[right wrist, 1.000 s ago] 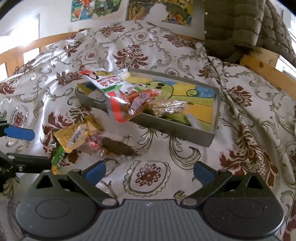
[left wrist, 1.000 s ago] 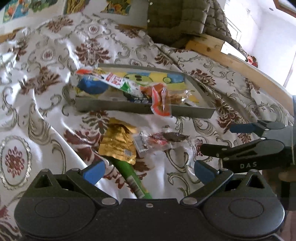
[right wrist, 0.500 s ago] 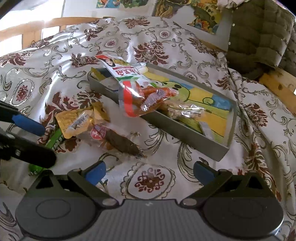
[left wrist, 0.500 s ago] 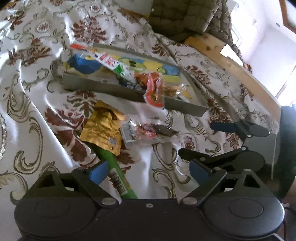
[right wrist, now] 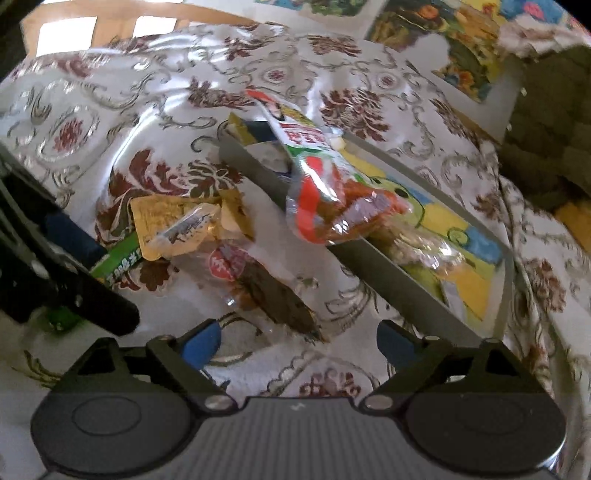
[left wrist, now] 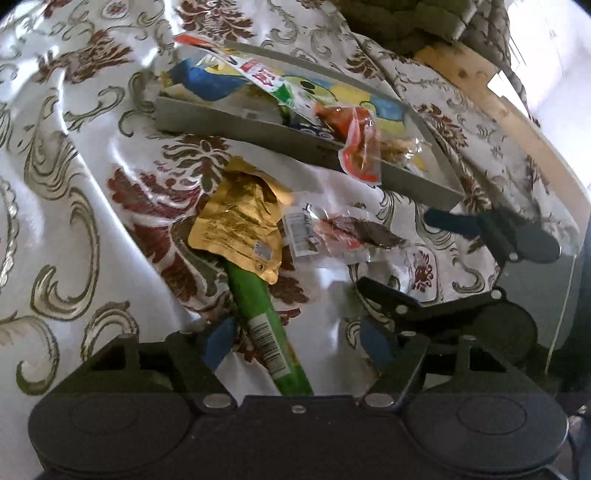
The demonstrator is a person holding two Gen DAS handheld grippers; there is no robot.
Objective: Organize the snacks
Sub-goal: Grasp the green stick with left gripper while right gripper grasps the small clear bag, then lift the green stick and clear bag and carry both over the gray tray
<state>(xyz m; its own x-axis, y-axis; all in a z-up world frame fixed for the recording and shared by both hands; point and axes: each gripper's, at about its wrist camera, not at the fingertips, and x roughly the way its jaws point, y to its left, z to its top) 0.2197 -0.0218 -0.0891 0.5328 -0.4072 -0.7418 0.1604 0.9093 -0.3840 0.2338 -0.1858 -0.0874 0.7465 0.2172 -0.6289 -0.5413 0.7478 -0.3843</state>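
A green stick snack (left wrist: 258,321) lies on the patterned bedcover between the blue pads of my left gripper (left wrist: 295,343). Its jaws are closing, and the stick sits close to the left pad without being pinched. A gold pouch (left wrist: 236,229) overlaps the stick's far end. To the right lies a clear packet with a dark snack (right wrist: 266,284), its near tip between the fingers of my right gripper (right wrist: 297,343). Those jaws are wide and closing, with the pads off the packet. A grey tray (right wrist: 388,291) holds several snacks, and a red-and-clear packet (right wrist: 332,206) hangs over its near wall.
The bedcover is wrinkled and slopes up behind the tray (left wrist: 258,129). A wooden bed rail (left wrist: 498,110) runs along the right, with a quilted olive jacket (left wrist: 406,22) behind. The two grippers work close together; in the left wrist view the right gripper (left wrist: 417,258) stands just right of the stick.
Both grippers have sunk toward the bedcover and closed in on the loose snacks. The left jaws have narrowed around the green stick. Both views have rolled.
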